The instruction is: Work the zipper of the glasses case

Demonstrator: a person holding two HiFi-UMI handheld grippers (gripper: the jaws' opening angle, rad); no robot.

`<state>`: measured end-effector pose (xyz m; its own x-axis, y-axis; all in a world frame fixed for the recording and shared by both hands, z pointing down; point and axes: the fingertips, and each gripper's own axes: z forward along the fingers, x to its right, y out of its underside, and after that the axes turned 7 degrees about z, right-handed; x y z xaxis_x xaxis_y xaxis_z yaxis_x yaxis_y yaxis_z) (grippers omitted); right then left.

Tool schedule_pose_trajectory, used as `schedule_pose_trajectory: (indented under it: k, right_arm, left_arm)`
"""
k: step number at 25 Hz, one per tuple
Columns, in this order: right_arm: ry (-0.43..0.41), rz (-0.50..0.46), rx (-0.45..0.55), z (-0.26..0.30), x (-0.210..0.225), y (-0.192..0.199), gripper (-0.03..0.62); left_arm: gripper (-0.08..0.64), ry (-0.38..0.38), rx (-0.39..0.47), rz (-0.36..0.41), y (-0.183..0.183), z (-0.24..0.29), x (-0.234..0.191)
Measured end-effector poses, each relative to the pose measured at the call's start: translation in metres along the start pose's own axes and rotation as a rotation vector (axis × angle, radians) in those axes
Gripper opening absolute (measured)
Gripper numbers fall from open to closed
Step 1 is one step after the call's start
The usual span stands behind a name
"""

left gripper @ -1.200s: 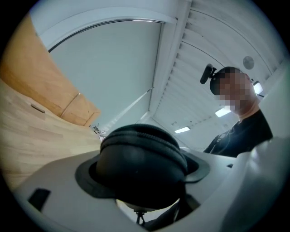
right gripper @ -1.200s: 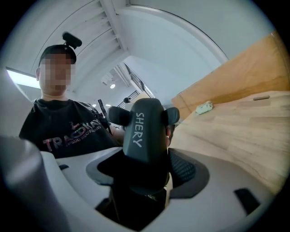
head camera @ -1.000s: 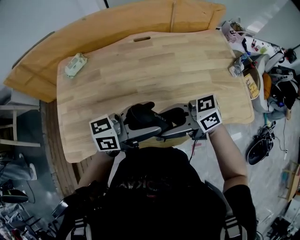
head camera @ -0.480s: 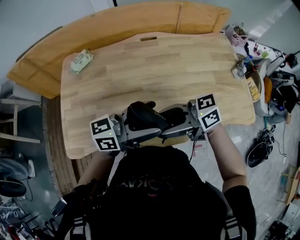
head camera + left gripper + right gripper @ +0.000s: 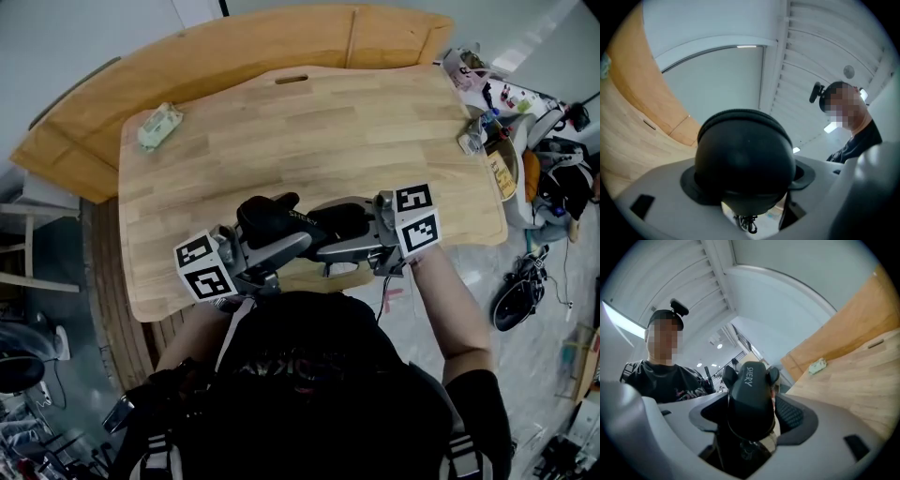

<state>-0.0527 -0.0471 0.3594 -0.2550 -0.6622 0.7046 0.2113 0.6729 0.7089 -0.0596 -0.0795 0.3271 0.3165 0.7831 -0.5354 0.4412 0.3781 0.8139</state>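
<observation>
Two tools clamp the case [image 5: 272, 216] above the surface [image 5: 309, 131]: left tool [image 5: 747, 176], jaws just tightening, and right tool [image 5: 752, 413] at opposite ends.

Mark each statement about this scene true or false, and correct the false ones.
1. The glasses case is white. False: it is black.
2. The case sits between the jaws of the left gripper. True; they have just been closing around it.
3. A pale green packet touches the case. False: it lies apart, near the far left corner of the table.
4. The case also stands between the jaws of the right gripper. True.
</observation>
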Motion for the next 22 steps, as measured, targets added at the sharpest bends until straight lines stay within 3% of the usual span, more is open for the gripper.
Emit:
schedule_pose_trajectory:
  k: [2, 5, 8, 10, 18, 22]
  right_arm:
    - [0.014, 0.011, 0.144, -0.013, 0.003, -0.021, 0.319]
    - [-0.009, 0.154, 0.446, -0.042, 0.013, -0.051, 0.313]
    - [-0.134, 0.308, 0.646, -0.054, 0.009, -0.061, 0.206]
    - [-0.208, 0.365, 0.688, -0.047, 0.002, -0.059, 0.189]
    - [-0.303, 0.482, 0.725, -0.022, 0.000, -0.048, 0.140]
    - [-0.334, 0.500, 0.744, -0.022, -0.001, -0.049, 0.115]
  left_arm:
    - [0.370, -0.010, 0.102, -0.039, -0.020, -0.009, -0.007]
    - [0.370, 0.033, 0.265, -0.128, -0.053, -0.026, -0.014]
    - [0.370, 0.076, 0.390, -0.178, -0.075, -0.038, -0.019]
    - [0.370, 0.088, 0.430, -0.196, -0.080, -0.041, -0.020]
    - [0.368, 0.104, 0.463, -0.216, -0.085, -0.041, -0.017]
    - [0.368, 0.074, 0.425, -0.160, -0.079, -0.043, -0.022]
